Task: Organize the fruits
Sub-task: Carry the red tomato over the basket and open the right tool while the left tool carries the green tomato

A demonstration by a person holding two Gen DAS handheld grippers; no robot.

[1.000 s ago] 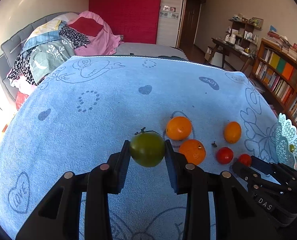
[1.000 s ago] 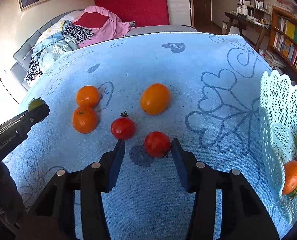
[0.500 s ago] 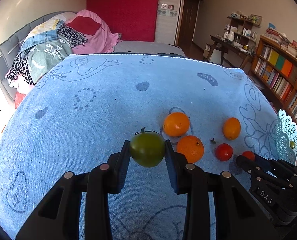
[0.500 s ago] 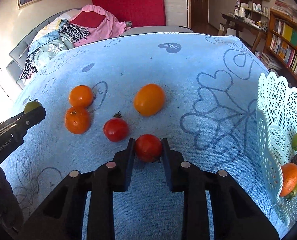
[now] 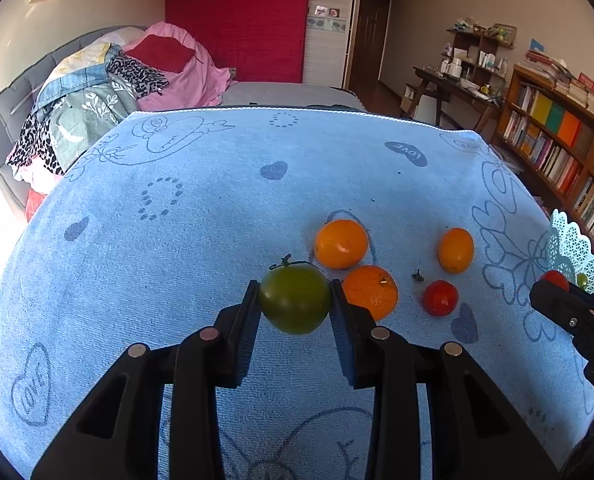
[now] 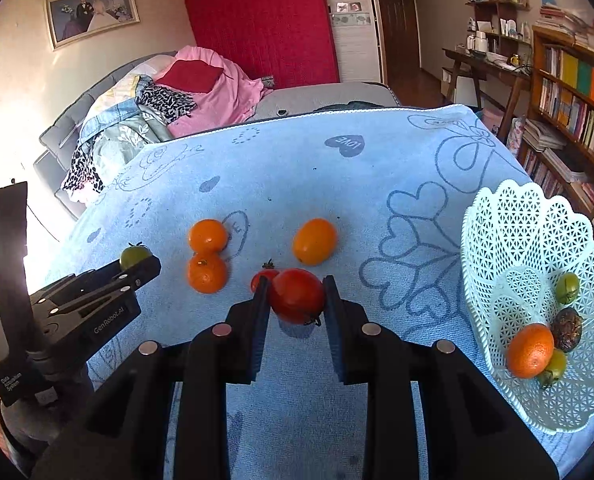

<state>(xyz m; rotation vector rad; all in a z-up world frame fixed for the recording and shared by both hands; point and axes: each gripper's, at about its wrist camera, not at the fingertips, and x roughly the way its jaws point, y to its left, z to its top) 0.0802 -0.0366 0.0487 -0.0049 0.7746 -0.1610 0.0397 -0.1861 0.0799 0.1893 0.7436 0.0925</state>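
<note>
Now our right tongs [image 6: 296, 300], spread around it a second ago, clench the round red tomato [image 6: 297, 295] above the blue-towelled surface [image 6: 337, 184] (left tongs [image 5: 295, 304] gripping the green tomato [image 5: 294, 300]), ready for the white lattice basket [image 6: 497, 216].

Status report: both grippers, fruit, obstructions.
Left gripper shut on round green tomato. Right gripper shut on red tomato, lifted. White lattice plastic basket to the right, path clear.
</note>
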